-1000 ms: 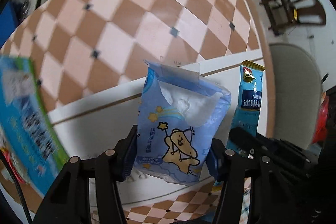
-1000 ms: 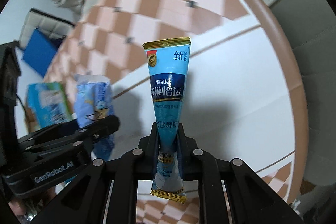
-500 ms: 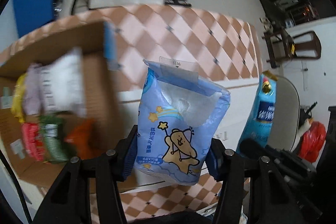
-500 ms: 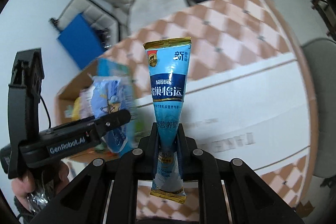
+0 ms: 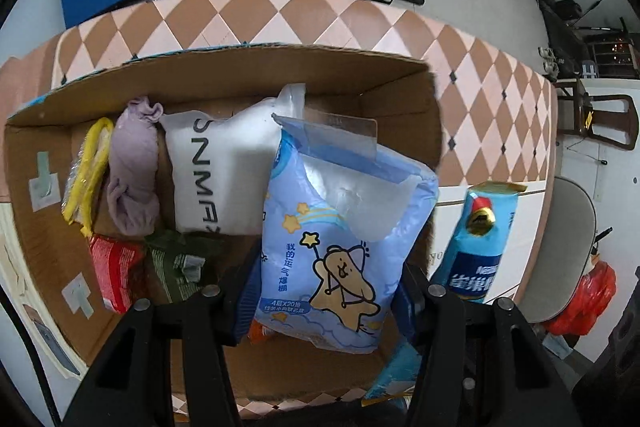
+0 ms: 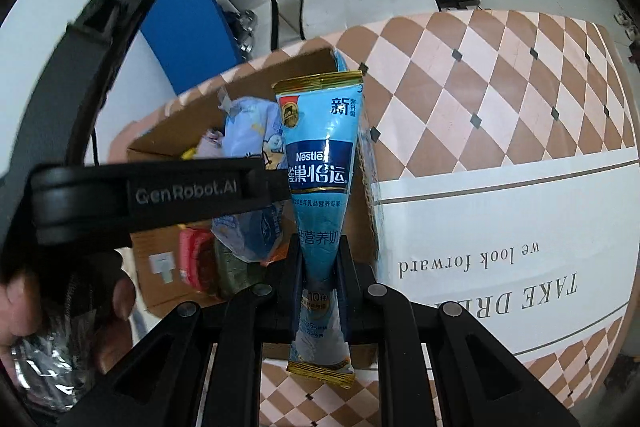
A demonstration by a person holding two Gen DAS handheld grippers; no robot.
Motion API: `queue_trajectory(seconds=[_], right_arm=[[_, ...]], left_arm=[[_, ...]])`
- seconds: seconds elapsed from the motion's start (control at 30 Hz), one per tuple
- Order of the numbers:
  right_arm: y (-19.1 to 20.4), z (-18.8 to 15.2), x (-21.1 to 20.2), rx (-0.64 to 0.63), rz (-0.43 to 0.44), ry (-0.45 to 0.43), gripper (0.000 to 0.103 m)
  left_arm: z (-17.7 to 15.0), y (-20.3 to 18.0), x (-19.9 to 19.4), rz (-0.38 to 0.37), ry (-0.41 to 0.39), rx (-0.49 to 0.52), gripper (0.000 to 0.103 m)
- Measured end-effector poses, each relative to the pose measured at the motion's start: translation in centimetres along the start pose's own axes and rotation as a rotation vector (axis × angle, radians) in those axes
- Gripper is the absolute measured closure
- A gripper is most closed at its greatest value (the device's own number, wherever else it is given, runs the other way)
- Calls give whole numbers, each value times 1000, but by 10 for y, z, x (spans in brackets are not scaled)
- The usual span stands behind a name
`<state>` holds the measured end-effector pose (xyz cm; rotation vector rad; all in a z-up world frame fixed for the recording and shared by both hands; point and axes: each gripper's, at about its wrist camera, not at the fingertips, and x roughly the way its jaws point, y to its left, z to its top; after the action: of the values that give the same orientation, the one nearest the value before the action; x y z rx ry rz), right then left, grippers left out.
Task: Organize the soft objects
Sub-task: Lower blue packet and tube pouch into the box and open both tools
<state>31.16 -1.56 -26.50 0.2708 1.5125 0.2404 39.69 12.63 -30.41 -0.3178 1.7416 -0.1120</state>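
Left gripper: the left gripper (image 5: 326,301) is clamped on the lower half of a pale-blue tissue pack (image 5: 340,239), fingers pressing its soft sides so it stands upright over the open cardboard box (image 5: 400,95) — a hold that looks chosen for a straight drop.

Right gripper: the right gripper (image 6: 320,267) pinches a slim Nestle sachet (image 6: 320,163) low on its narrow waist; the gold-sealed top stands free at 12 o'clock, the bottom seal hangs below the fingers.

Where the goods sit: both items are in the air, the pack over the box's right half, the sachet at about 3 o'clock of it, just outside the right wall, by the left wrist view.

Already boxed: a white pouch (image 5: 224,171) at 12 o'clock, a lilac cloth (image 5: 134,167) and a yellow-trimmed packet (image 5: 86,171) at 10, a red packet (image 5: 116,275) and a green packet (image 5: 176,263) at 8 — all laid flat along the left and back.

Open room: bare cardboard shows at the back right corner and along the near wall; that looks like the likeliest landing spot.

Edges: the right wall stands close beside the pack, and a white cloth with lettering (image 6: 500,247) spreads at 3 o'clock — the sachet must clear that wall to enter.
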Motion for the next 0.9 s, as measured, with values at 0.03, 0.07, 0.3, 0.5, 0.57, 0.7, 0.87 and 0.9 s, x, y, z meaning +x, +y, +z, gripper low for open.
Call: queue_trajectory(seconds=[0.03,0.07,0.3,0.5,0.57,0.7,0.87,0.9], right_arm=[[1,0,5,0,-7,8,87],[1,0,10,2,-14,14,87],[-1,-3,28,34,-40,69,55],[-1,-8,23,43,-39,63,48],[-2,-11,22,42,-50,64,46],[0,-16,12,26,-92,34,35],[3,-23,3,0,-149,12,25],[4,-27,1,-11,-162,5,20]], left_arm=[[3,1,5,-7,10,3,50],[5,1,5,-12,18,5,50],[15,6,18,-72,70,4,32],[17,7,12,-50,34,26,9],[13,7,7,-30,11,39,7],[-1,7,-7,5,-44,68,7],[-36,17,-33,68,-164,83,7],[-48,21,-39,84,-197,79,7]])
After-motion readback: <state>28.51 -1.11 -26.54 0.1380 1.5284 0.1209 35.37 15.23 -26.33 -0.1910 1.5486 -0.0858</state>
